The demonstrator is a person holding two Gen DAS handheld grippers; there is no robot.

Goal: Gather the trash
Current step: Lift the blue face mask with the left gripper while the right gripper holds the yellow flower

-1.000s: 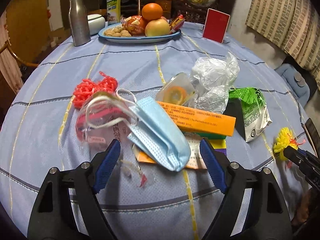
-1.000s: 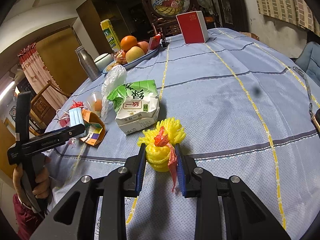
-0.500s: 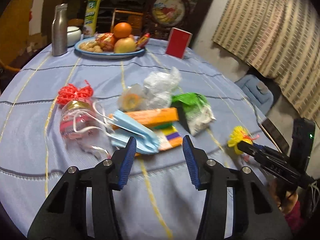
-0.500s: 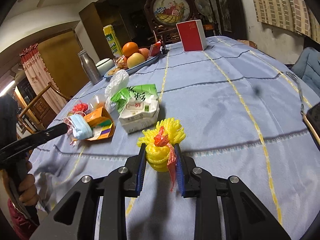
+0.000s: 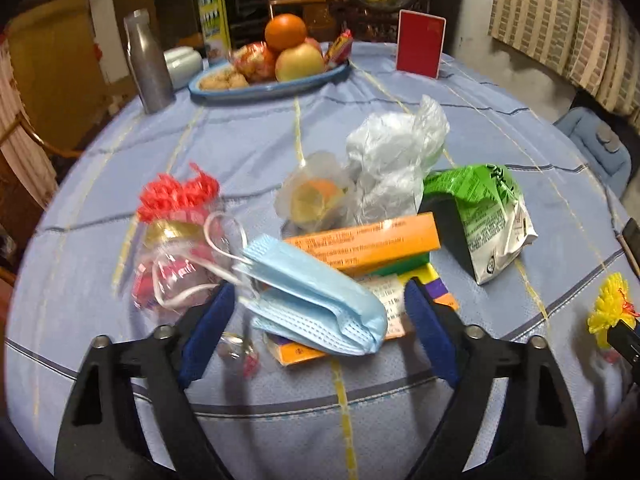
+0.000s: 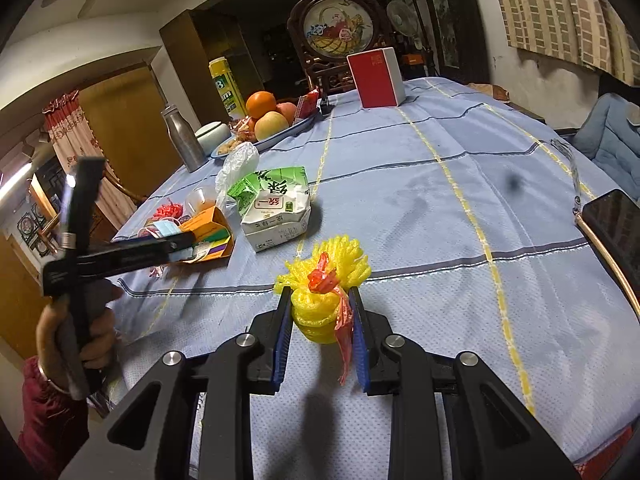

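Observation:
In the left wrist view a pile of trash lies on the blue tablecloth: a blue face mask (image 5: pixel 316 304), an orange box (image 5: pixel 372 240), a green and white carton (image 5: pixel 488 220), crumpled clear plastic (image 5: pixel 392 160), a clear bag with red print (image 5: pixel 176 268) and a red foam net (image 5: pixel 176 196). My left gripper (image 5: pixel 316 332) is open, its fingers on either side of the mask. My right gripper (image 6: pixel 320 328) is shut on a yellow foam net (image 6: pixel 320 284) with a red tie, held above the cloth. The carton (image 6: pixel 276 208) also shows in the right wrist view.
At the far side stand a fruit plate (image 5: pixel 268 84), a metal bottle (image 5: pixel 148 64), a yellow-green carton (image 5: pixel 212 12) and a red box (image 5: pixel 420 48). A phone (image 6: pixel 616 232) lies at the right table edge. A blue cushioned chair (image 5: pixel 596 144) stands beyond.
My left gripper has opened wider and moved forward again, so its fingers now straddle the mask. The right gripper still holds the yellow net, almost unmoved.

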